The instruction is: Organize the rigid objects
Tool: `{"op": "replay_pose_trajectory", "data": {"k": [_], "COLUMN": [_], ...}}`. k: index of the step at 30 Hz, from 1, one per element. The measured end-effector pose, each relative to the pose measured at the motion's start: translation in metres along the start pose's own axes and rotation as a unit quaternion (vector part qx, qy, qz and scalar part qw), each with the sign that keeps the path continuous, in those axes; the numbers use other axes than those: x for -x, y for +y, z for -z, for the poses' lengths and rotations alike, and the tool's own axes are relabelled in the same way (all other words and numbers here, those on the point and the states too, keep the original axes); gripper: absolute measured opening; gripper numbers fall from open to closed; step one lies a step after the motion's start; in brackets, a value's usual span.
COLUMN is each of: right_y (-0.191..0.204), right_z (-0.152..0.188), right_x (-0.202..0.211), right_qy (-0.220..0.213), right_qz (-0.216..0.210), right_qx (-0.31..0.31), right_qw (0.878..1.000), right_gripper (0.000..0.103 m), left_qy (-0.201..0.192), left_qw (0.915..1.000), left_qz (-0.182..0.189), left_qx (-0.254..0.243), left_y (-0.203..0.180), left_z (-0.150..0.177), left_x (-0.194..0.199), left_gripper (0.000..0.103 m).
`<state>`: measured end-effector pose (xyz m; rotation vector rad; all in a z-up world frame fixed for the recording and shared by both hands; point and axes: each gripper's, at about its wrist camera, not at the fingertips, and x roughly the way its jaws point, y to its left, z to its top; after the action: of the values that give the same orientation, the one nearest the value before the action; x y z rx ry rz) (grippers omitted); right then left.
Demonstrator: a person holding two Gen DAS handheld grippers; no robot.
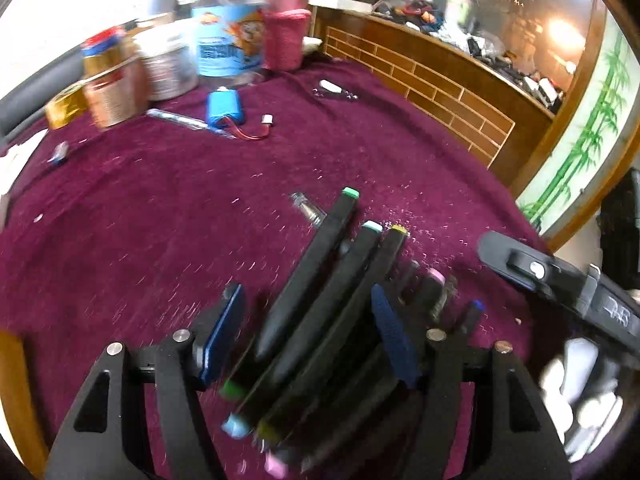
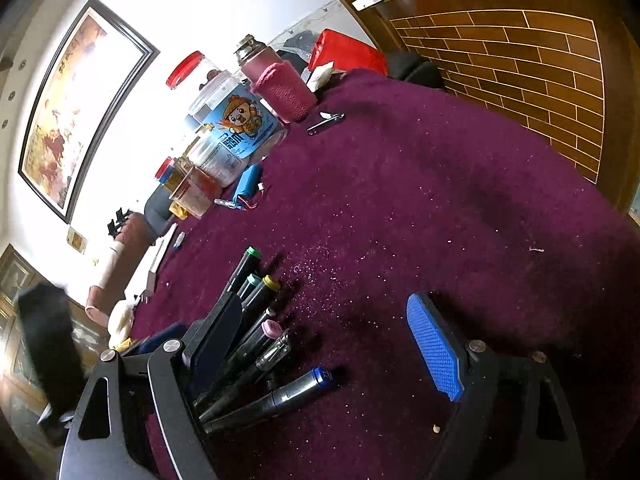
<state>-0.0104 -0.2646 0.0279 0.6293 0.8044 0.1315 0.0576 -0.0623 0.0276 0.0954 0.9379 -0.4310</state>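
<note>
**Left gripper over the marker row, right gripper parked beside it**

I have the left gripper (image 1: pixel 308 332) down over the markers (image 1: pixel 320 292), its jaws standing wide with three black barrels lying between the blue pads (image 1: pixel 390 332). I cannot see either pad pressing on a barrel, so I read this as a straddle, not a grip yet. My guess is the wide stance is meant to gather several markers at once rather than picking one.

The markers lie side by side on the purple cloth (image 1: pixel 140 220), caps pointing away from me, which suits a sideways squeeze. More pens sit just outside the left gripper's right finger, toward the right gripper (image 1: pixel 516 268).

From the right wrist, the right gripper (image 2: pixel 320 340) is also wide and holds nothing; the pens (image 2: pixel 272 376) lie by its left finger, bare cloth between the pads.

Hard to make out: the left view is smeared, so the near marker ends blur together and I cannot count them. A small metal piece (image 1: pixel 306 208) past the green cap is unclear. The jars (image 1: pixel 224 40) far ahead are blurred too.
</note>
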Motion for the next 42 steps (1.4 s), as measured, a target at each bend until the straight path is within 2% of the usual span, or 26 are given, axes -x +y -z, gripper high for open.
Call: {"op": "replay_pose_trajectory", "data": {"k": [2, 3, 5, 6, 7, 14, 19, 23, 27, 35, 38, 42], "right_y": [0.001, 0.001, 0.002, 0.002, 0.002, 0.004, 0.005, 0.005, 0.005, 0.006, 0.006, 0.006], "right_z": [0.000, 0.001, 0.001, 0.001, 0.001, 0.001, 0.001, 0.001, 0.001, 0.001, 0.001, 0.002], "right_x": [-0.001, -0.001, -0.001, -0.001, -0.001, -0.002, -0.003, -0.003, -0.003, -0.003, -0.003, -0.003], "right_qy": [0.000, 0.000, -0.001, -0.001, -0.001, -0.002, -0.001, -0.001, -0.001, -0.001, -0.001, -0.001], "right_qz": [0.003, 0.003, 0.005, 0.005, 0.006, 0.011, 0.016, 0.015, 0.017, 0.018, 0.019, 0.019], "right_qx": [0.004, 0.004, 0.005, 0.006, 0.007, 0.011, 0.017, 0.016, 0.019, 0.021, 0.020, 0.022], "right_qw": [1.000, 1.000, 1.000, 1.000, 1.000, 1.000, 1.000, 1.000, 1.000, 1.000, 1.000, 1.000], "right_gripper": [0.081, 0.081, 0.081, 0.081, 0.081, 0.081, 0.081, 0.081, 0.081, 0.082, 0.082, 0.082], "left_qy": [0.013, 0.017, 0.010, 0.010, 0.015, 0.026, 0.027, 0.009, 0.005, -0.003, -0.004, -0.003], "left_qw": [0.9998, 0.9998, 0.9993, 0.9989, 0.9989, 0.9991, 0.9974, 0.9962, 0.9959, 0.9950, 0.9937, 0.9913], "left_qz": [0.011, 0.005, -0.017, -0.022, -0.014, 0.026, 0.032, 0.031, 0.024, 0.035, 0.039, 0.039], "left_qx": [-0.002, -0.009, -0.031, -0.041, -0.043, 0.022, 0.058, 0.081, 0.087, 0.093, 0.105, 0.125], "left_y": [-0.002, -0.005, -0.013, -0.015, -0.014, 0.010, 0.018, 0.027, 0.030, 0.032, 0.036, 0.046], "left_z": [-0.006, -0.006, 0.000, 0.004, 0.008, 0.052, 0.081, 0.082, 0.083, 0.089, 0.091, 0.096], "left_x": [-0.015, -0.018, -0.017, -0.015, -0.012, 0.022, 0.047, 0.059, 0.060, 0.066, 0.067, 0.068], "left_gripper": [0.067, 0.064, 0.049, 0.030, 0.026, 0.026, 0.027, 0.028, 0.028, 0.029, 0.034, 0.036]}}
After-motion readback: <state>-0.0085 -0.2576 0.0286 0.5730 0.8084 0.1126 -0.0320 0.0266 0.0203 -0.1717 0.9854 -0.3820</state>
